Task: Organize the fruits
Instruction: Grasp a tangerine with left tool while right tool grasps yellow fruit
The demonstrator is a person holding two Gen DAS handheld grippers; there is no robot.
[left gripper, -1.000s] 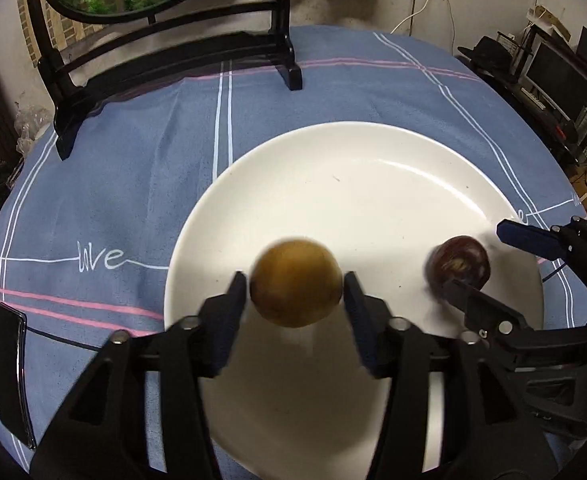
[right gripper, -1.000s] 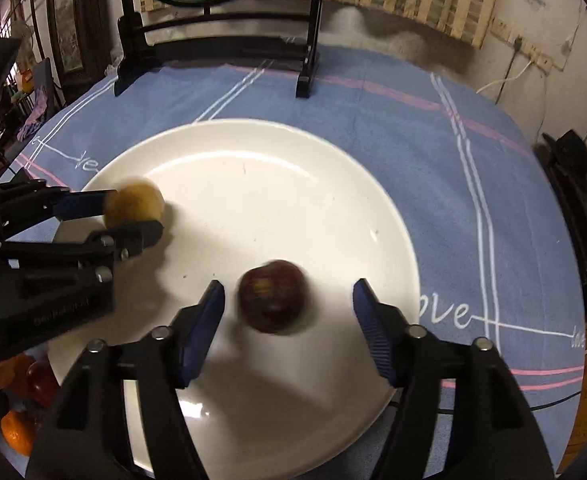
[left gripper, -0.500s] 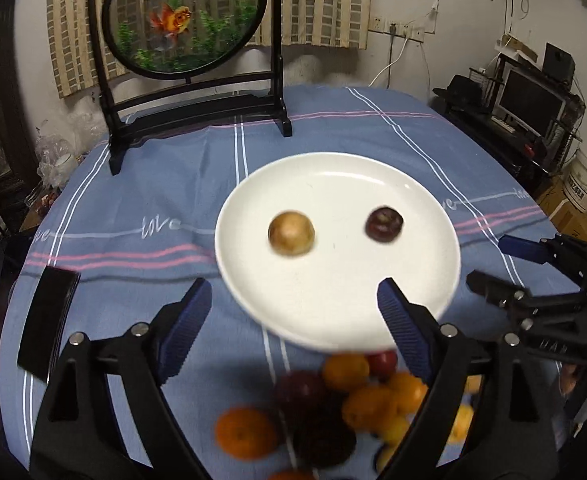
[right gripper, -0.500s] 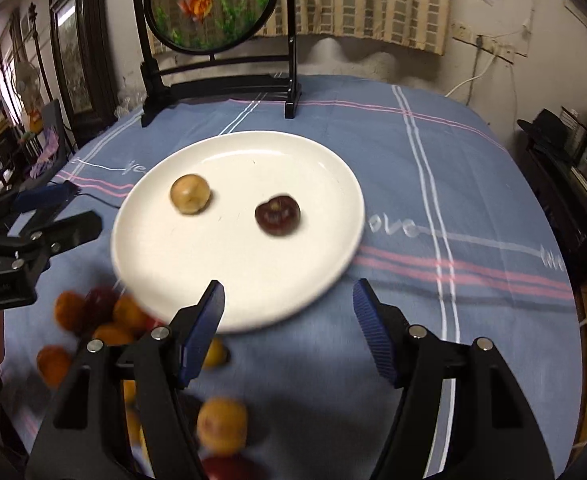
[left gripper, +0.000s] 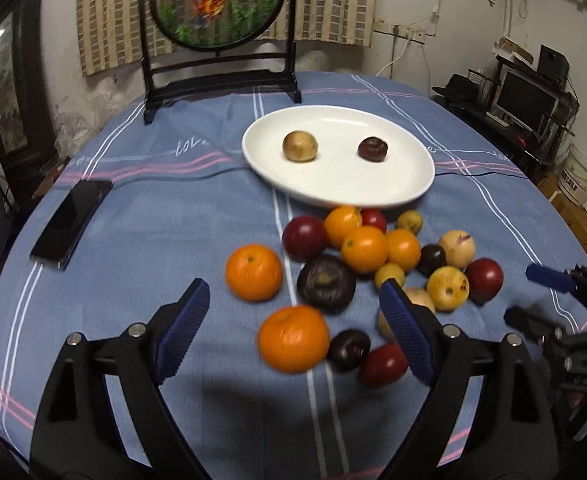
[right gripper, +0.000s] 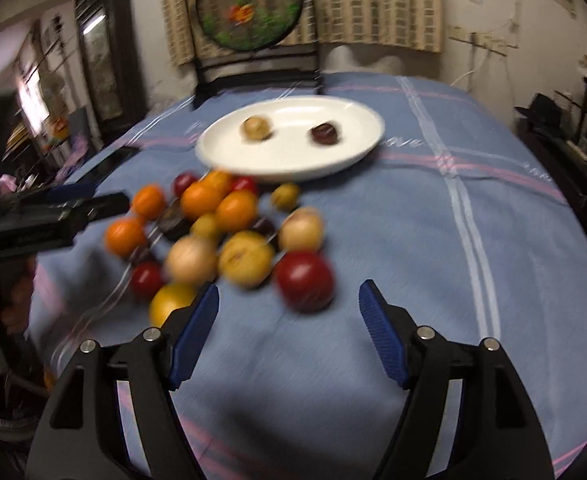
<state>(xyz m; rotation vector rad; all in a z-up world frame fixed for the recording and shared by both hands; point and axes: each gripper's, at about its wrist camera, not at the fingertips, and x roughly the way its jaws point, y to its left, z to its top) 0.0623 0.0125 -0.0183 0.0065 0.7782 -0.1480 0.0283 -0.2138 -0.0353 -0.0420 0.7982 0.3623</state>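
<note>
We hold both grippers, left (left gripper: 293,328) and right (right gripper: 289,328), fingers wide and empty; the plate's (left gripper: 373,194) long axis runs left-right beyond the fruit pile (left gripper: 365,248).

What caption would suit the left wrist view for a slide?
Open left gripper above a pile of mixed fruit; a yellow fruit and a dark fruit lie on the white plate.

Motion blur smears the fruit pile (right gripper: 221,236) in the right wrist view; the left gripper's (left gripper: 293,320) finger hides a pale fruit (left gripper: 421,300) partly.
</note>
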